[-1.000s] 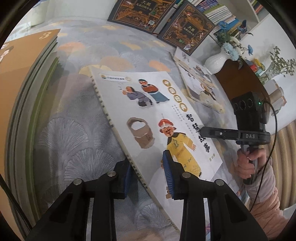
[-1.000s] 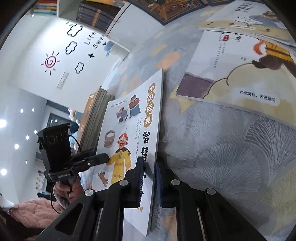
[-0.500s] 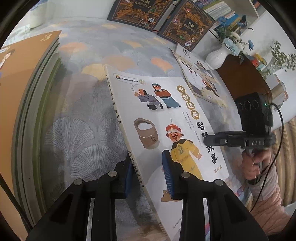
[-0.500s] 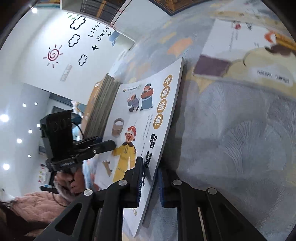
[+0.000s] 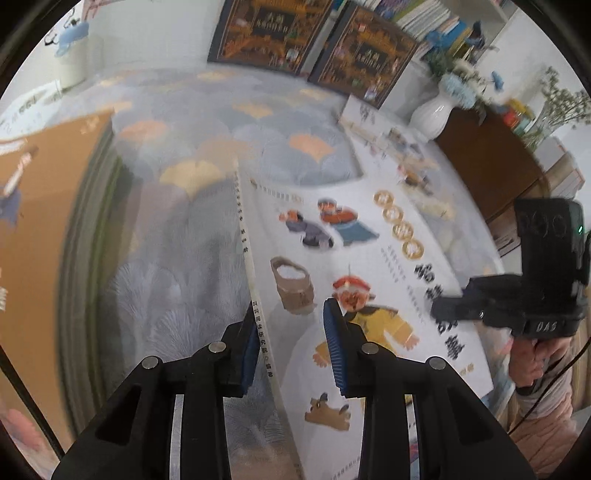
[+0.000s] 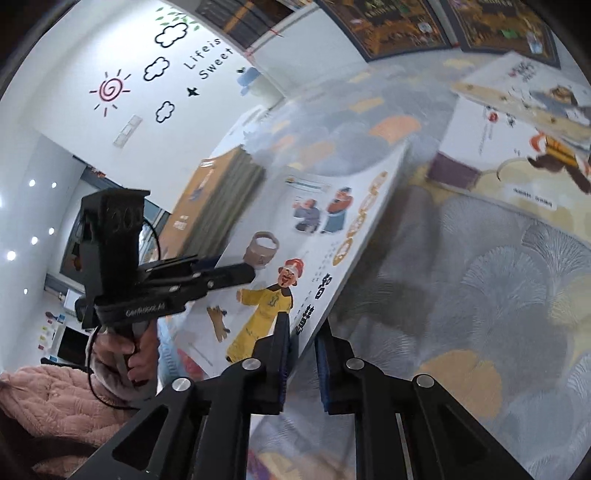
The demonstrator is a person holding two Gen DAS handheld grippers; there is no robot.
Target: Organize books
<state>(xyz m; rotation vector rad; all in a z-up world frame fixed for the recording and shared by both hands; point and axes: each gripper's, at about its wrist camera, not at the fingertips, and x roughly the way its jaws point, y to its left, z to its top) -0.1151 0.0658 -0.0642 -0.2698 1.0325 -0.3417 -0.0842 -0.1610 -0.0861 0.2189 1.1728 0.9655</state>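
Note:
A white picture book (image 5: 351, 258) with cartoon figures and a man in a yellow robe hangs tilted above the patterned carpet (image 5: 177, 266). My left gripper (image 5: 291, 343) is shut on its spine edge, one pad under the book and one on the cover. Along the opposite long edge, my right gripper (image 6: 303, 356) is shut on the same book (image 6: 317, 236). Each gripper shows in the other's view: the right gripper (image 5: 441, 310) at the book's right side, the left gripper (image 6: 247, 275) at its left side. A person's hand holds each handle.
A stack of orange-covered books (image 5: 44, 221) lies at the left (image 6: 210, 206). Other picture books (image 6: 517, 129) lie on the carpet further back. Two dark large books (image 5: 266, 33) lean on the wall, beside a white vase (image 5: 432, 110) and a brown cabinet (image 5: 491, 158).
Both grippers have risen with the white book held between them, so it now hangs higher over the carpet. The right gripper also shifted sideways. Both grips stay closed.

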